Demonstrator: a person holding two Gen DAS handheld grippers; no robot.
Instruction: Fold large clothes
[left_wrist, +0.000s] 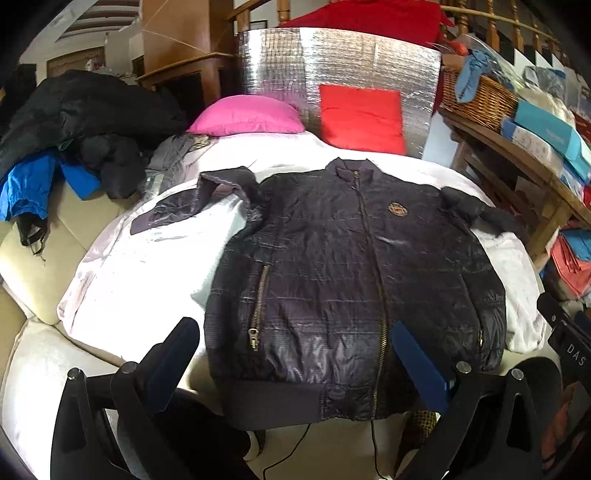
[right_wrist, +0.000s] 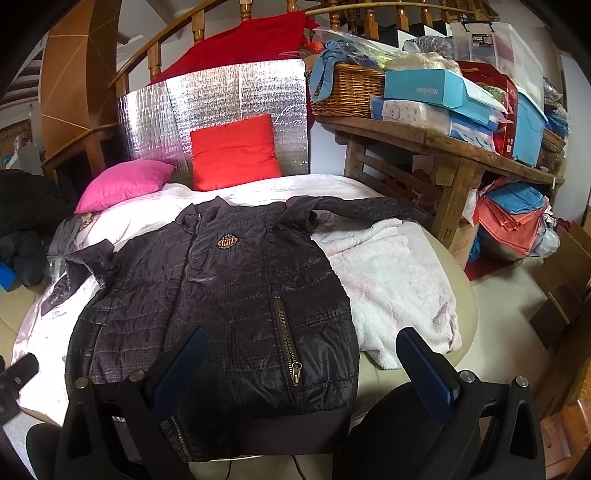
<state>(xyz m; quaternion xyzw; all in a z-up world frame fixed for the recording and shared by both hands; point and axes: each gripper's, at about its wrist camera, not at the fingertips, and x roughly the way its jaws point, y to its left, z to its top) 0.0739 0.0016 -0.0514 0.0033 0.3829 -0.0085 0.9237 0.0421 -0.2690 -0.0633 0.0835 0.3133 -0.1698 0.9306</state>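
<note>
My dark jacket lies flat, zipped, on the white blanket just ahead of my left gripper and right gripper, both spread wide, holding nothing.

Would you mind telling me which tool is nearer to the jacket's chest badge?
Right, probably. The right tool hovers open over the badge-side hem; the left tool hovers open over the opposite front panel.

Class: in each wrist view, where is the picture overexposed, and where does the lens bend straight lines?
Left wrist view: the pale pink bedspread left of the dark quilted zip jacket blows out white; the wooden table bows. Right wrist view: the silver foil panel glares; the wooden stair railing curves.
</note>
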